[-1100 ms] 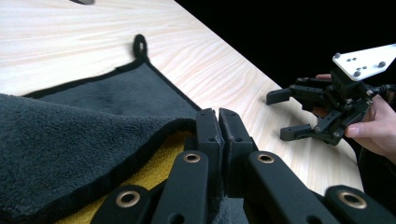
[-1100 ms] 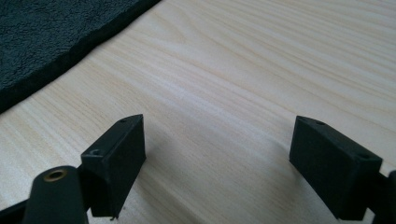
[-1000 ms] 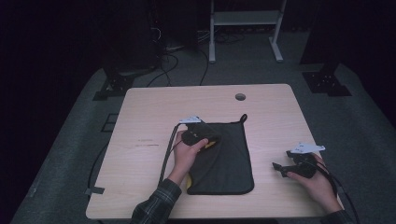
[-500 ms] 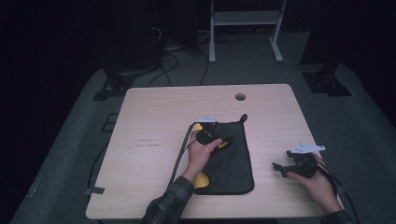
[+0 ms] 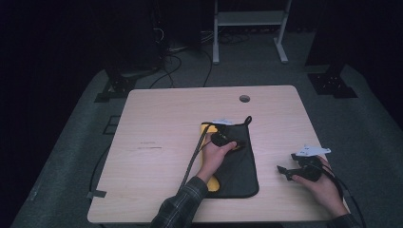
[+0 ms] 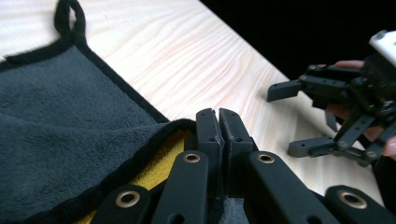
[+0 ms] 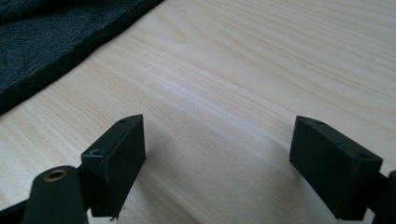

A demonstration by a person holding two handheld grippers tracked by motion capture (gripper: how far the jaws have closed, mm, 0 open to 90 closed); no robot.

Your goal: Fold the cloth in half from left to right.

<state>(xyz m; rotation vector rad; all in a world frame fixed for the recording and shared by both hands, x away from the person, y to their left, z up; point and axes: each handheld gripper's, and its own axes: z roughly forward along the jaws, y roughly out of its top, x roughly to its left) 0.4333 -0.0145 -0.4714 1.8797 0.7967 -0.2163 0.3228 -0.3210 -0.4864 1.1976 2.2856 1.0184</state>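
Fold approx. half done: left gripper [image 6: 218,140] jaws pinched on cloth [image 6: 70,140] edge, yellow underside showing just beneath; right gripper [image 7: 219,163] spread, empty, cloth off to its side; flattening left.

A cloth [image 5: 237,166] lies flat on the tabletop [image 5: 157,142], right of its middle and toward the near edge, its loop [image 5: 247,119] at the far right corner. The left claw [image 5: 228,144] sits over the cloth's upper half, where a folded-over edge lies. The right claw [image 5: 285,172] rests on bare tabletop well right of the cloth. A hole [image 5: 244,99] lies behind the cloth, near the far edge.
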